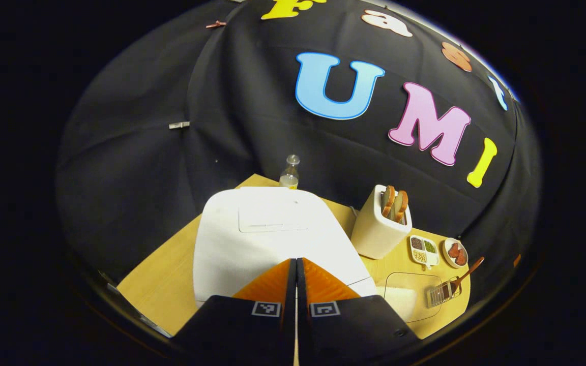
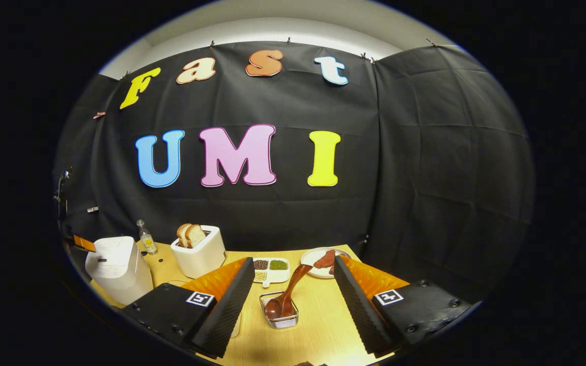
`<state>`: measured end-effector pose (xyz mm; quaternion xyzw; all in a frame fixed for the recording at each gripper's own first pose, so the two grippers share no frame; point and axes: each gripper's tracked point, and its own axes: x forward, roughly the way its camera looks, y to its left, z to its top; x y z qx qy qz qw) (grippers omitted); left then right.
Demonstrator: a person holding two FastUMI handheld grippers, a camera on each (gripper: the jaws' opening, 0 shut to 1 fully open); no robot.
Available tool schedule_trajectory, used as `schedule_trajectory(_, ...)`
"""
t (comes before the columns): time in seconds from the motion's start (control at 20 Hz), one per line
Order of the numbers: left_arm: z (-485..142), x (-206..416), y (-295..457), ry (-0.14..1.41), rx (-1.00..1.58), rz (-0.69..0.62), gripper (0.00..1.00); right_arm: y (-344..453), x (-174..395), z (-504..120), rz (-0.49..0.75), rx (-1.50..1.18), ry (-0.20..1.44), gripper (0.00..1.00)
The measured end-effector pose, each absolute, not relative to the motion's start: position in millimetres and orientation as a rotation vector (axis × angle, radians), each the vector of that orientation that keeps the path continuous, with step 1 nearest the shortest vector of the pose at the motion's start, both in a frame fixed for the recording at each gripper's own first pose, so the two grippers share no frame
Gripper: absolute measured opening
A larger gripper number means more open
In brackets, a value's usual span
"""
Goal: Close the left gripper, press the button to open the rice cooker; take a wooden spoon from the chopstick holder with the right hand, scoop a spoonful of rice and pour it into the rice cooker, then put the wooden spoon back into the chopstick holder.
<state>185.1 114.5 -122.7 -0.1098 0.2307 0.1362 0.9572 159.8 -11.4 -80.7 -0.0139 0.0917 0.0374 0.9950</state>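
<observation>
While left gripper (image 1: 296, 264) sits pinched narrow above rice cooker (image 1: 267, 229), we spread right gripper (image 2: 292, 284) wide — wooden spoon (image 2: 285, 297) in chopstick holder (image 2: 279, 311) between fingers, untouched.

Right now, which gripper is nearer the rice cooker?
Left. The left gripper, fingers together, hovers just above the rice cooker lid. The right gripper is open over the wooden spoon, away from the cooker.
</observation>
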Motion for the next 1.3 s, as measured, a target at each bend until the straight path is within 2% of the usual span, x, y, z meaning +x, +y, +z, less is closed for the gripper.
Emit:
schedule_trajectory(0.35, -145.3, 189.1, 110.4, 0.499, -0.222, 0.257, 0.07, -17.3, 156.1, -84.9, 0.053, -0.056, 0.188, 0.98)
schedule_trajectory(0.45, -147.2, 188.9, 110.8, 0.498, -0.220, 0.264, 0.10, -17.1, 156.5, -83.9, 0.054, -0.049, 0.188, 0.98)
schedule_trajectory(0.75, -148.7, 188.8, 111.0, 0.483, -0.234, 0.274, 0.08, -18.3, 151.0, -90.6, 0.053, -0.038, 0.202, 0.98)
schedule_trajectory(1.05, -84.0, 180.1, 110.8, 0.311, -0.170, 0.301, 0.08, -15.6, 143.7, -89.8, 0.079, -0.059, 0.196, 0.98)
schedule_trajectory(1.2, -52.9, 168.5, 106.5, 0.258, -0.094, 0.304, 0.09, -15.6, 145.9, -92.1, 0.093, -0.031, 0.210, 0.98)
schedule_trajectory(1.3, -51.5, 156.7, 93.9, 0.274, -0.089, 0.283, 0.09, -17.6, 148.3, -95.1, 0.096, -0.026, 0.218, 0.98)
